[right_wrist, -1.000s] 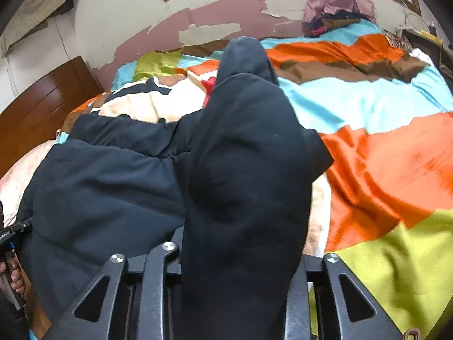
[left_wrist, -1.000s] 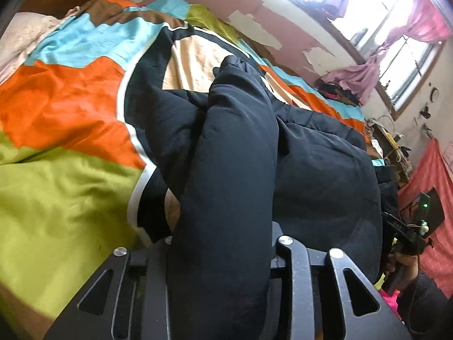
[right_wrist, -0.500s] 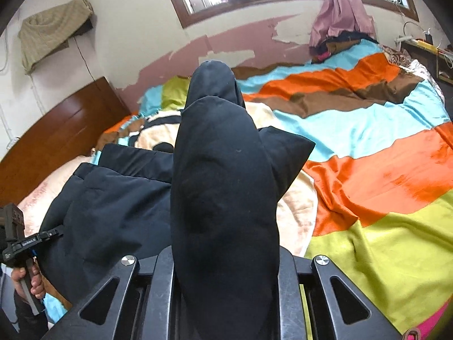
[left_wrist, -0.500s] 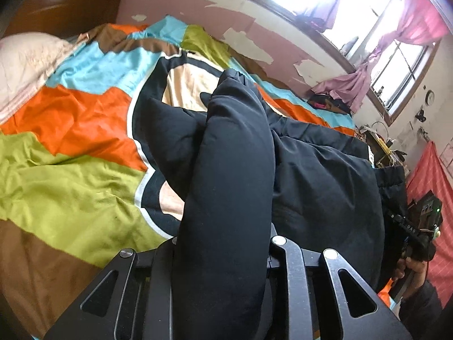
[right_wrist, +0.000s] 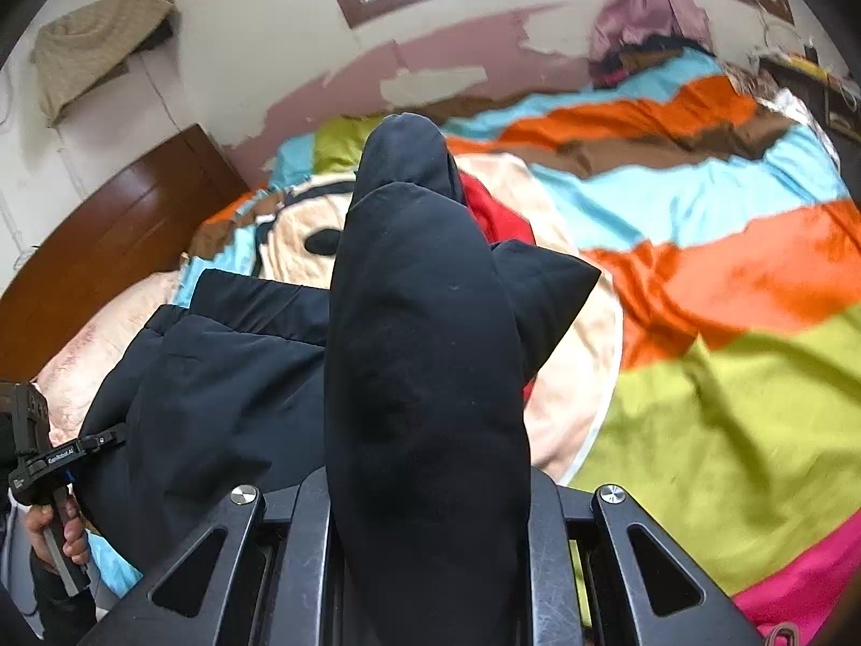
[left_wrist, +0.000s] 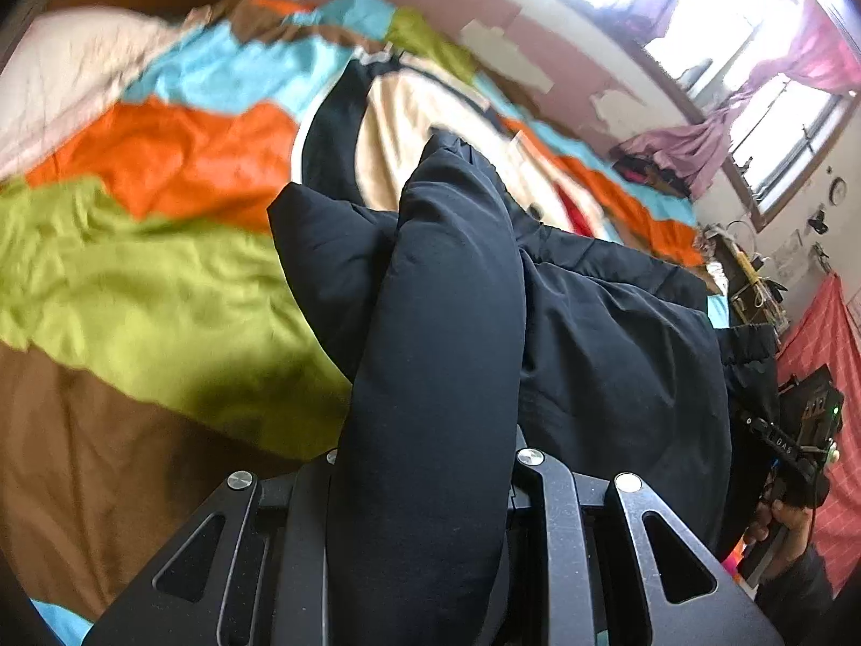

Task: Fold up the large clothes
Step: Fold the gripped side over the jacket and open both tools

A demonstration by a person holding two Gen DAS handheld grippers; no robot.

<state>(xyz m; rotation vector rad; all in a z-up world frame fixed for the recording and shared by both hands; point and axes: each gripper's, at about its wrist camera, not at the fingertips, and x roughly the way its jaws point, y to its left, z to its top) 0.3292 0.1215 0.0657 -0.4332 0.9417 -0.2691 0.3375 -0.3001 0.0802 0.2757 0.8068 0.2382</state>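
Left wrist view: left gripper (left_wrist: 430,490) clamped on a thick roll of the black padded garment (left_wrist: 608,344), raised above the patchwork bed (left_wrist: 134,280), likely for carrying the fold over.

Right wrist view: right gripper (right_wrist: 430,490) likewise pinching the opposite edge, fingers hidden by fabric.

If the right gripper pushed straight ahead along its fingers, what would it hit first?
The right gripper is already shut on the black jacket, so that bunched fabric fills its line. Beyond it, probably the patchwork bedspread near the cartoon face; depth is unclear.
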